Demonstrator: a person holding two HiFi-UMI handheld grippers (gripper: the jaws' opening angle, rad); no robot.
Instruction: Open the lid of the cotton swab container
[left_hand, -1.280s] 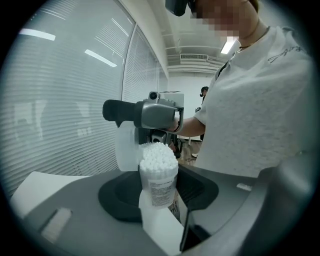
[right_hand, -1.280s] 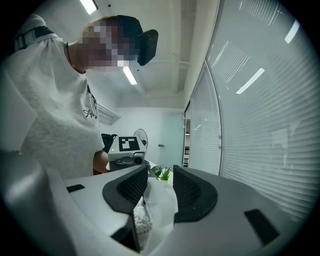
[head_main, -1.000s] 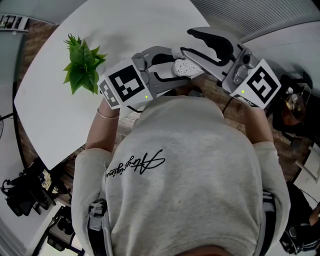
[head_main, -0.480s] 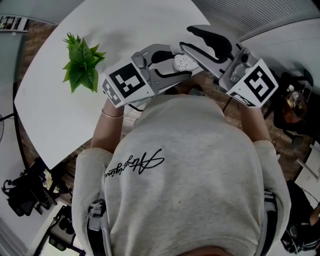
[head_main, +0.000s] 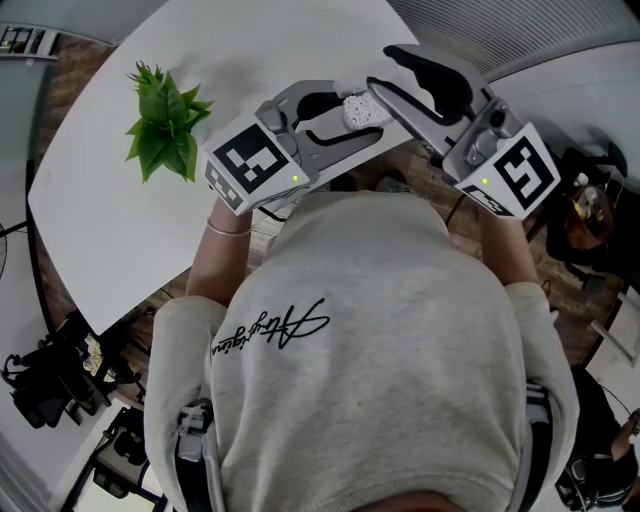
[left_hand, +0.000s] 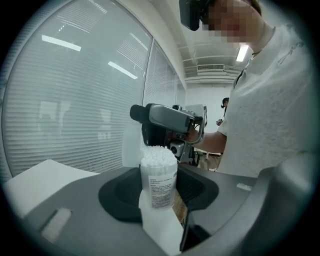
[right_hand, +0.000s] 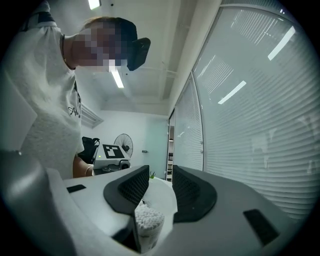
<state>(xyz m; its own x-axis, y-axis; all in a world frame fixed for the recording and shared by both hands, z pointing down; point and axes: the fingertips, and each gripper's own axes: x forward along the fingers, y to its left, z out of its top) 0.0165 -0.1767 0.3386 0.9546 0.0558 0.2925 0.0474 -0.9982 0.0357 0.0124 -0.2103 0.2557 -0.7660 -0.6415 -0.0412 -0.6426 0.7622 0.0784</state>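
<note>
Left gripper view is showing the left gripper (left_hand: 159, 176) clamping the cotton swab container (left_hand: 158, 187) upright between its pads, in the air before the person's chest. White swab tips are crowding its top. No lid is showing, though a clear one cannot be ruled out. The right gripper (right_hand: 160, 175) is hovering parted at that top, gripping nothing, so the opening is looking nearly or already done.

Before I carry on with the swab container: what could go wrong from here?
1. The left gripper holds the cotton swab container in the air near the table's edge; a slip could drop it.
2. Swab heads crowd its top, seemingly uncovered; tilting may spill them.
3. The open right gripper is close; a bump could twist the container.
</note>
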